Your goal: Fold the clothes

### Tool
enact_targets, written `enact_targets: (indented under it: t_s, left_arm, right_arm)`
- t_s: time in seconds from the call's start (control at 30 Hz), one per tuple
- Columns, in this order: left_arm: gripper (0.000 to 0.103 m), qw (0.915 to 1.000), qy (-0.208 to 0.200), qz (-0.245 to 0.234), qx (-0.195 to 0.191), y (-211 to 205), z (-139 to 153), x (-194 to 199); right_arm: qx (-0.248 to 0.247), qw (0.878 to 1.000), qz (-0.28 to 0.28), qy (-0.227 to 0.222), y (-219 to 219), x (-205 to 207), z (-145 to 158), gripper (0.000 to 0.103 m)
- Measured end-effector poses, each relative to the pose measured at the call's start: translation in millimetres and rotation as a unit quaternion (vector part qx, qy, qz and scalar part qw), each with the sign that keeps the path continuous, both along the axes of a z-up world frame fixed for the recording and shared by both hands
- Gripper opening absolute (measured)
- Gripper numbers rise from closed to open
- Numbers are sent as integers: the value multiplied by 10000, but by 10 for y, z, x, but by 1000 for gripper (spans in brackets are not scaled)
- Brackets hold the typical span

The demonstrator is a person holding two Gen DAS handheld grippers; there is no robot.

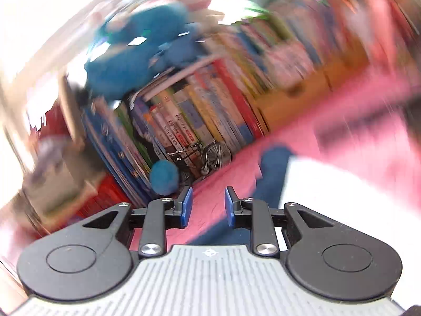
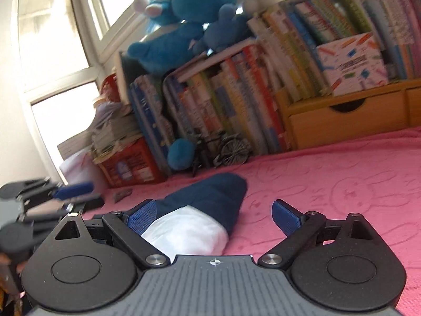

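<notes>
On soft pink bedding (image 2: 329, 184), a rolled navy-and-white garment (image 2: 205, 210) lies between both grippers' empty, parted jaws.

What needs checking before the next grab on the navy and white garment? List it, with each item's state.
1. Right gripper open: ok, jaws spread wide, nothing between them.
2. Left gripper open: ok, a gap between the blue pads, nothing held.
3. Garment within the right gripper's line: ok, it lies on the pink blanket just ahead, nearer the left finger.
4. Garment neatly folded: cannot tell, it looks bunched, with white cloth beneath navy.
5. Left wrist view sharp enough to aim: not ok, heavily blurred.
6. Blanket around the garment free of clutter: ok on the right side; a small scrap lies to the left.
</notes>
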State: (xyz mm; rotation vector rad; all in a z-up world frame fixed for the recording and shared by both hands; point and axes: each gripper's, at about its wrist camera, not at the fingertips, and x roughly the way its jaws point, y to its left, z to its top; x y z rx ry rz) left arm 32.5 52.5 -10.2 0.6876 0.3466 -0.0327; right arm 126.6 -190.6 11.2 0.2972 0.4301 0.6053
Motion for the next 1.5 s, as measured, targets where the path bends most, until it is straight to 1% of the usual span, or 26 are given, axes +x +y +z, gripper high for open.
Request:
enact_targets:
  t_s: [0.07, 0.1, 0.2, 0.27, 0.33, 0.4, 0.43, 0.5, 0.57, 0.6, 0.63, 0.7, 0.8, 0.83, 0.87, 0.9, 0.97, 1.03, 1.13, 1.2, 1.27, 1.33, 1.4, 1.43, 1.5]
  left_arm:
    - [24, 9992, 117, 216, 316, 89, -133, 91]
    - [22, 9982, 175, 324, 473, 133, -200, 137]
    - [22, 9928, 349, 648, 945, 266, -399, 274]
    - [22, 9901, 676, 977, 741, 477, -430, 445]
    - [22, 9848, 849, 1395, 588, 675, -437, 577]
    - [22, 9795, 952, 1765, 186, 832, -321, 606]
    - [22, 9780, 938, 1854, -162, 901, -226, 545]
    - [24, 9799, 780, 1668, -773, 925, -20, 276]
    - [28, 9781, 610, 1447, -1369, 941, 187, -3]
    - [30, 9801, 525, 1250, -1453, 886, 259, -150]
    - [31, 9834, 446, 1006, -1444, 795, 306, -282]
    - [42, 9890, 467, 584, -1278, 599, 288, -520]
    - [45, 9928, 873, 476, -669, 521, -59, -680]
    - [45, 9928, 887, 603, -526, 574, -176, -713]
    - [46, 9923, 795, 802, -517, 689, -278, -782]
    - [46, 9880, 811, 1087, -741, 826, -273, -810]
    - [46, 9737, 885, 1680, -1262, 1105, -225, -846]
    - [43, 9682, 689, 2028, -1291, 1208, -143, -953]
    - [44, 9803, 310, 1693, -968, 1010, 1, -1220]
    - [48, 9892, 223, 1034, -1016, 749, 113, -1432]
    - [51, 9937, 197, 376, -1037, 459, 166, -1626]
    - [56, 9945, 275, -398, -929, 154, 154, -1804]
    - [61, 9919, 442, -988, -658, -99, 77, -1896]
    - [61, 9898, 509, -1257, -446, -220, 8, -1929]
    - [61, 9846, 592, -1642, -79, -367, -140, -1960]
  right_arm:
    - [-260, 9988, -350, -222, -42, -38, 36, 95]
    - [-381, 9976, -457, -362, -63, -124, 62, 95]
    - [-861, 9929, -602, -564, -67, -362, 114, 95]
    - [-1210, 9889, -496, -711, -52, -560, 143, 96]
    - [-1473, 9858, -293, -757, -29, -788, 173, 97]
    - [-1530, 9860, -85, -659, -22, -980, 200, 97]
    - [-1512, 9869, 9, -572, -26, -1060, 211, 97]
    - [-1463, 9883, 57, -417, -49, -1196, 219, 97]
    - [-1430, 9891, -17, -347, -60, -1328, 221, 97]
    - [-1427, 9892, -72, -336, -50, -1400, 213, 97]
    - [-1420, 9893, -117, -326, -37, -1474, 205, 97]
    - [-1391, 9898, -89, -306, 22, -1624, 177, 97]
    - [-1447, 9889, 50, -318, 138, -1878, 124, 97]
    - [-1485, 9883, 89, -325, 164, -1956, 109, 97]
    - [-1529, 9876, 130, -333, 189, -2036, 94, 98]
    - [-1594, 9865, 182, -338, 205, -2121, 80, 98]
    - [-1791, 9829, 242, -360, 228, -2271, 44, 98]
    - [-2090, 9765, 256, -470, 279, -2420, -2, 99]
    - [-2423, 9670, 153, -776, 351, -2630, -42, 99]
    - [-2481, 9645, 107, -897, 363, -2723, -34, 99]
    - [-2464, 9643, 109, -968, 357, -2803, -15, 99]
    - [-2292, 9680, 258, -989, 322, -2890, 9, 100]
    - [-2216, 9694, 319, -1003, 325, -2957, 18, 100]
    - [-2310, 9672, 250, -1025, 372, -2983, -4, 100]
    - [-2651, 9575, 63, -1136, 518, -3014, -81, 98]
